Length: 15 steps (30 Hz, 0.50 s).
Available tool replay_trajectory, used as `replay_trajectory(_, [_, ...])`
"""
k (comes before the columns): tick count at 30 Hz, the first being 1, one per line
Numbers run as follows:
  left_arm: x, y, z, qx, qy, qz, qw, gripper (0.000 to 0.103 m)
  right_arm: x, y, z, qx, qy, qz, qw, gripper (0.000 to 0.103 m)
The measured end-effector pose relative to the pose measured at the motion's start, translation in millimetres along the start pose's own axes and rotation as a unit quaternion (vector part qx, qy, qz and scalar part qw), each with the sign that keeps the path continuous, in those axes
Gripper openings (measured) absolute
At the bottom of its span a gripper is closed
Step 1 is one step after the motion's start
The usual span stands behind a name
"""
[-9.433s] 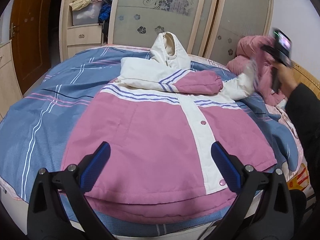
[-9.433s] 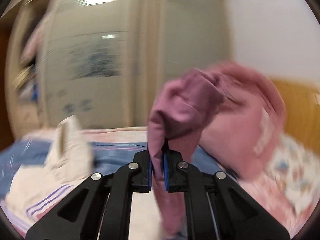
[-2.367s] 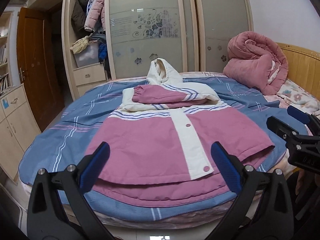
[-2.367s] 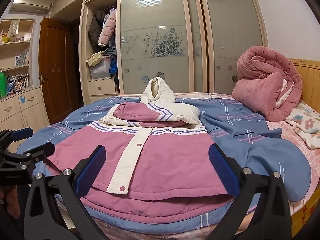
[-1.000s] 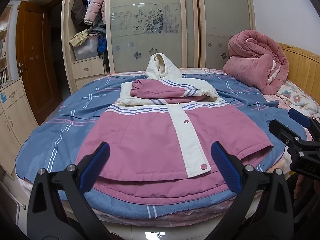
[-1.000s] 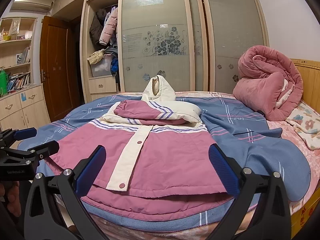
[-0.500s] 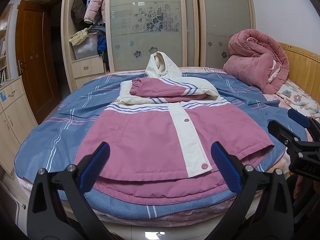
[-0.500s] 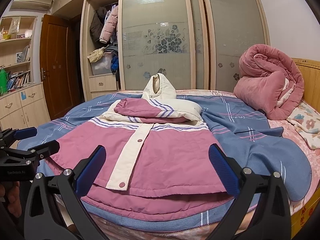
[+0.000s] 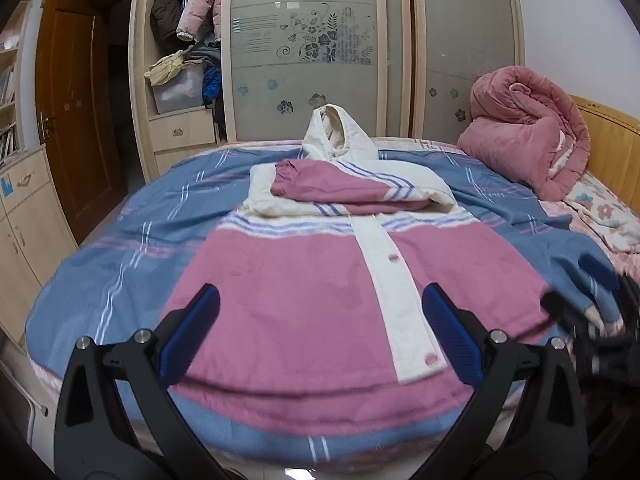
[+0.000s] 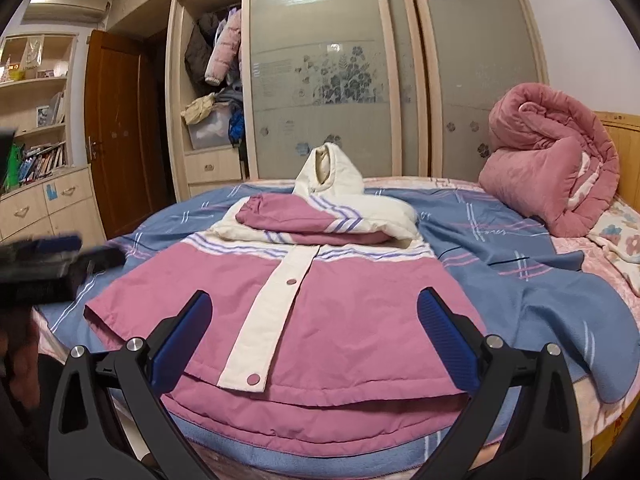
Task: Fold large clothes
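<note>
Lying flat across the middle of both frames: pink and cream jacket (image 9: 304, 280) (image 10: 320, 312), front up, snaps closed along the cream placket (image 9: 392, 292) (image 10: 272, 312), hem toward the lower edge. Folded across the chest, above frame centre: both sleeves (image 9: 340, 192) (image 10: 312, 220), stacked, pink cuff pointing left. Standing upright just behind them: cream hood (image 9: 336, 136) (image 10: 328, 176). Spread underneath: blue striped blanket (image 9: 120, 248) (image 10: 520, 280) covering the bed.

Filling the lower part of the left wrist view: left gripper (image 9: 320, 340), jaws spread wide, blue pads (image 9: 192, 332) apart and holding nothing, hovering above the jacket's hem without visible contact. Blurred at the right edge of that view: right gripper (image 9: 600, 312), just beside the jacket's right hem corner.

Filling the lower part of the right wrist view: right gripper (image 10: 312, 344), likewise released, blue pads (image 10: 444, 340) wide apart over the hem and empty. Blurred at the left edge, mid-height: left gripper (image 10: 52, 260), near the jacket's left hem corner.

Piled at the right, against the wooden headboard (image 9: 604, 128) (image 10: 620, 132): rolled pink quilt (image 9: 528, 128) (image 10: 552, 160). Rising across the top: wardrobe (image 9: 320, 48) (image 10: 340, 64) with frosted sliding doors, open section at upper left stuffed with clothes.
</note>
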<state>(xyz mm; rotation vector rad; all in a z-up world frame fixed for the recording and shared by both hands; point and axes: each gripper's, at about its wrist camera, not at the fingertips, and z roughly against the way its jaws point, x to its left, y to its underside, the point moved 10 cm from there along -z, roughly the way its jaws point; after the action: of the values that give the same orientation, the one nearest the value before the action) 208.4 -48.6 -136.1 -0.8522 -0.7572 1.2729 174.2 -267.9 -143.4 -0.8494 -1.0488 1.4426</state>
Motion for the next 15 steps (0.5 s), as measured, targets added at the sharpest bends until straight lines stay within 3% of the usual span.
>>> replay_trajectory(2, [3.5, -19.7, -20.1, 0.003, -0.005, -0.017, 0.9998, 0.101, -1.9, 2.0, -5.1, -0.012, -0.003, -0.007, 1.0, 0.102])
replay_trajectory(6, [10.2, -62.1, -71.1, 0.017, -0.009, -0.041, 0.999, 0.101, -8.5, 15.7, -33.1, 0.026, -0.009, -0.023, 0.999, 0.102])
replay_trajectory(9, [13.6, -97.1, -124.1, 0.028, -0.037, -0.075, 0.9961, 0.101, -12.4, 16.2, -44.7, 0.026, -0.007, -0.035, 0.999, 0.102])
replay_trajectory(15, [-2.1, -178.9, -260.9, 0.064, -0.048, -0.105, 0.9913, 0.101, -16.6, 14.6, -68.1, 0.03, -0.013, -0.053, 0.998, 0.102])
